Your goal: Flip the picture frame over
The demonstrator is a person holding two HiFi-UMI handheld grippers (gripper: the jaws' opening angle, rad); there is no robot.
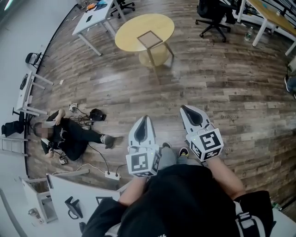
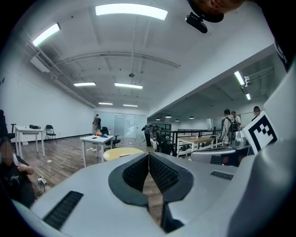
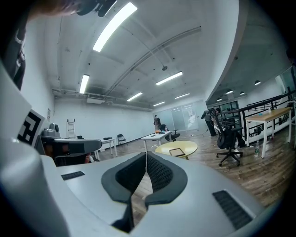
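The picture frame (image 1: 149, 39) is lying on the round table (image 1: 127, 34); a desk (image 1: 90, 21) is standing left of it, an office chair (image 1: 210, 14) right of it.

Quick tally of what you've got in front of you: two grippers, your left gripper (image 1: 146, 118) and your right gripper (image 1: 183, 109), with one cube apiece, so two marker cubes (image 1: 142, 163) (image 1: 209, 144). One round yellow table (image 1: 129, 32), and one picture frame (image 1: 149, 40) on it. One white rectangular table (image 1: 95, 21) beyond that. Two black office chairs (image 1: 212, 14) (image 1: 124, 5) and one folding chair (image 1: 33, 58) by the wall. One person (image 1: 64, 136) sitting on the floor, and one power strip (image 1: 111, 175) near them. Can't get a solid count of the folks standing way off.
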